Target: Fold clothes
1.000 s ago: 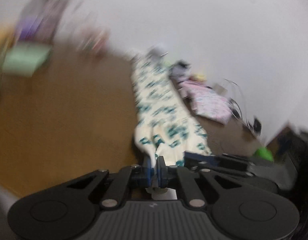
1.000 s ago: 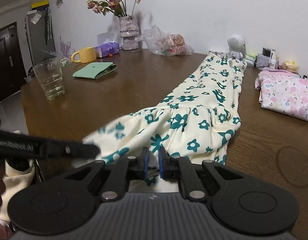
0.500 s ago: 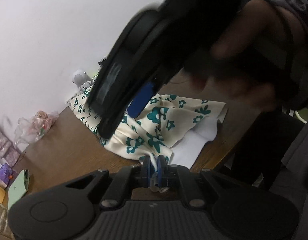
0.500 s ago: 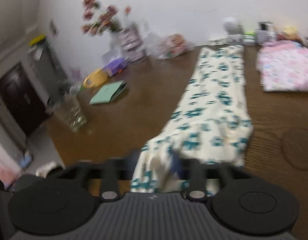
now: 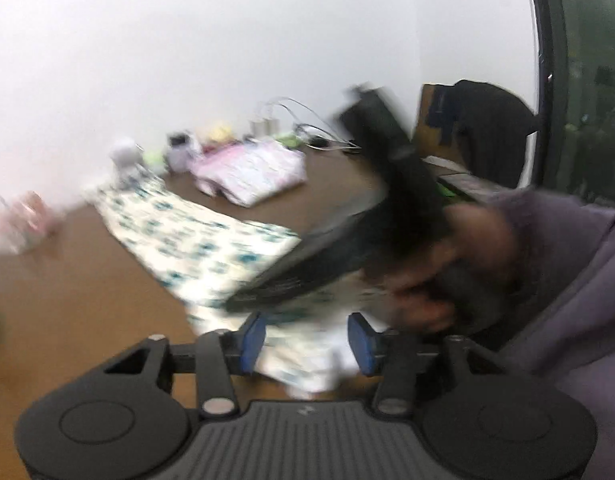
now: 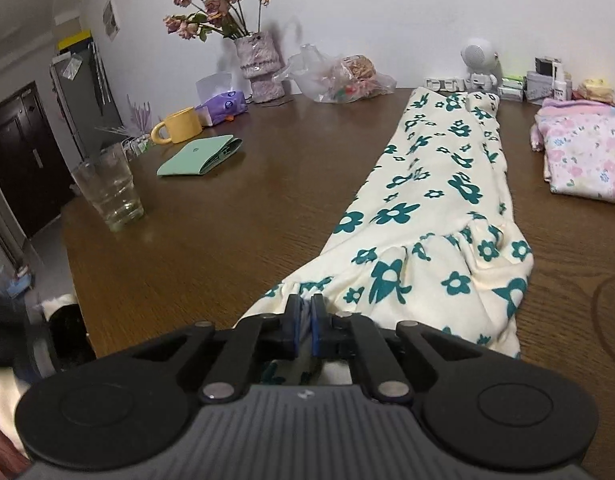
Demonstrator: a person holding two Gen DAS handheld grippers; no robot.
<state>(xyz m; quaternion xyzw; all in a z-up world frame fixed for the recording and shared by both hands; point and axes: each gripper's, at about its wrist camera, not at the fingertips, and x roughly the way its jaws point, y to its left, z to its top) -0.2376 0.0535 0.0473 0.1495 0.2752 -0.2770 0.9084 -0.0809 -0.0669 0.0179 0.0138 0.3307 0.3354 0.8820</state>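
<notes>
A cream dress (image 6: pixel 439 216) printed with teal flowers is laid lengthwise along a brown wooden table (image 6: pixel 227 216), its narrow end near the far wall and its gathered, ruffled hem at the near edge. The cloth is seen to be soft and matte, creased into long folds down one side. The hem is pinched between the blue pads of the right gripper (image 6: pixel 303 328), whose fingers are closed tight on it. In the blurred left wrist view the same dress (image 5: pixel 195 240) is seen on the table, and the left gripper (image 5: pixel 307 340) is held over the hem with its fingers spread wide and nothing between them. A folded pink floral garment (image 6: pixel 587 160) is placed just beside the dress. Across the grained tabletop a clear drinking glass (image 6: pixel 109 190), a mint-green wallet (image 6: pixel 199 156), a yellow mug (image 6: pixel 179 126), a vase of dried roses (image 6: pixel 259 64), a crumpled plastic bag (image 6: pixel 339 76) and a small white robot figure (image 6: pixel 481 64) are set out. A plain white wall is seen behind, and a dark door (image 6: pixel 15 160) to the left.
</notes>
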